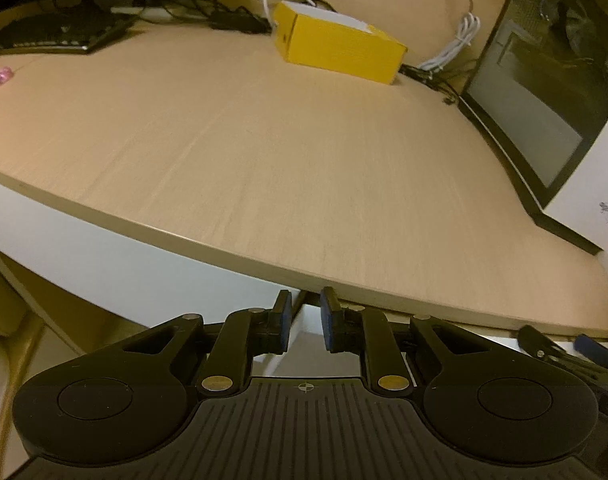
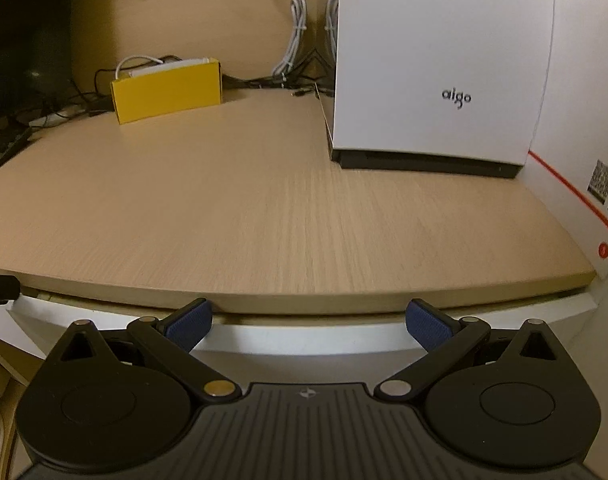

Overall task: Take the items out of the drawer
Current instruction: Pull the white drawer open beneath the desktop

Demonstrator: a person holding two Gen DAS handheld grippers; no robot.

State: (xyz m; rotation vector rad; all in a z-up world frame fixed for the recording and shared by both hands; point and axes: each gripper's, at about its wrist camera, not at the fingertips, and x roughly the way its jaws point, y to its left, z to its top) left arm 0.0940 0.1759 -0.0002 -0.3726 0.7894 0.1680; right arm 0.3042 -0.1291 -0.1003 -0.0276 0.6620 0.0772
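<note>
My view of an office or home-office desk. A pale wood-grain desktop [image 2: 264, 208] carries a white computer case [image 2: 436, 60] marked "aigo", a dark monitor [image 1: 544, 92], a black keyboard [image 1: 52, 34], bundled white cables [image 2: 298, 36], tangled black leads [image 1: 232, 20] and a yellow box [image 1: 336, 48]. Under the desktop edge runs a white drawer front [image 2: 304, 340].

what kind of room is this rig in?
Most likely a home office or computer desk. A light wood desk carries a white aigo computer case, a dark keyboard and a tangle of cables, with a yellow box at the back.
</note>
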